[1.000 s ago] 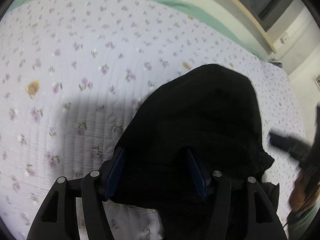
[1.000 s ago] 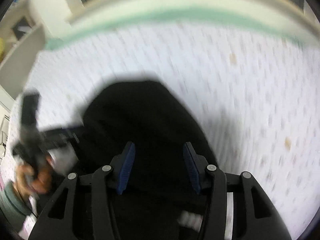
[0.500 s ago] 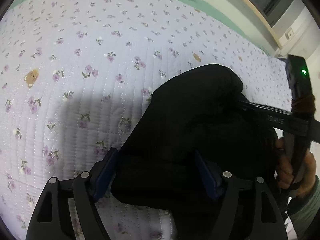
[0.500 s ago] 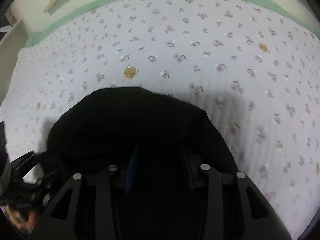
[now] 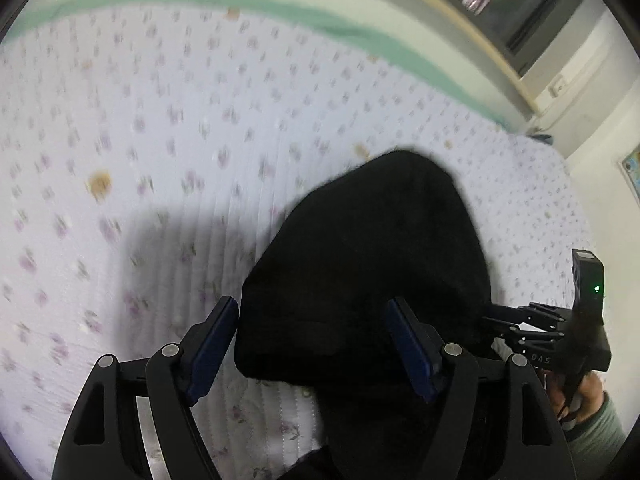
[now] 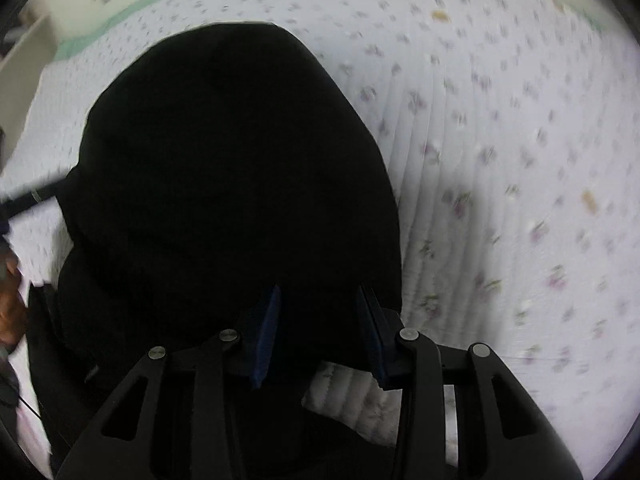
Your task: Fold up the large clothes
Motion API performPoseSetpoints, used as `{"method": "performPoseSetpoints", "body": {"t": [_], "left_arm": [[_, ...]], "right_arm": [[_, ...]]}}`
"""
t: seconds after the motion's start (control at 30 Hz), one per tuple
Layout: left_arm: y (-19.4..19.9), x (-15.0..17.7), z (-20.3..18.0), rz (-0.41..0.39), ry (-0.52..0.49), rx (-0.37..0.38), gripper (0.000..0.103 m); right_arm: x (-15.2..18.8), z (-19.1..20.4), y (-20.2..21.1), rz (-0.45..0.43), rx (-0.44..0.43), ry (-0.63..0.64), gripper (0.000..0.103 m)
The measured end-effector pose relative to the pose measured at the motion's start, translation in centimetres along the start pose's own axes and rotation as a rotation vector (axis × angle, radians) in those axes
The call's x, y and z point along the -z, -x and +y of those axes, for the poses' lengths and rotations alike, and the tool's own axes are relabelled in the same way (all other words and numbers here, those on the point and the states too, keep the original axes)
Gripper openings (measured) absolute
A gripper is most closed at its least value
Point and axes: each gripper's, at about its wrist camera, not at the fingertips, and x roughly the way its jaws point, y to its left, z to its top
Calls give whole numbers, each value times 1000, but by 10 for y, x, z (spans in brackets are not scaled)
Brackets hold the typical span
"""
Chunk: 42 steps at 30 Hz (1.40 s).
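Covering the quilt (image 5: 160,140), black garment (image 5: 372,260); bare bedding beyond.

A bed covered by a pale lilac quilted bedspread (image 5: 168,128) with small purple flower sprigs and a few tan bear motifs fills the space ahead of both tongs. A mint-green band (image 5: 320,20) edges its far side. A bulky black garment (image 5: 372,248), bunched into a rounded mound, lies on the bedspread straight in front of the tongs, its near edge reaching back between them.
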Motion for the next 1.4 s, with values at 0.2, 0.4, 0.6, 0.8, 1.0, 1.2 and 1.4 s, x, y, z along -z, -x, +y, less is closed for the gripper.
{"method": "performPoseSetpoints", "body": {"t": [0.2, 0.4, 0.6, 0.8, 1.0, 1.2, 1.4], "left_arm": [[-33, 8, 21, 97, 44, 7, 77], [14, 8, 25, 27, 0, 28, 73], [87, -16, 48, -81, -52, 174, 74], [26, -71, 37, 42, -57, 287, 78], [-54, -84, 22, 219, -32, 409, 78], [-82, -76, 8, 259, -56, 377, 66], [-28, -57, -12, 160, -155, 360, 26]], "right_arm": [[0, -10, -13, -18, -52, -53, 40], [13, -27, 26, -12, -87, -50, 42], [-8, -47, 59, -48, -122, 7, 55], [-61, -67, 28, 0, -254, 22, 56], [-91, -60, -14, 70, -337, 42, 56], [-99, -36, -40, 87, -405, 59, 29], [-74, -2, 32, -54, -347, 195, 17]]}}
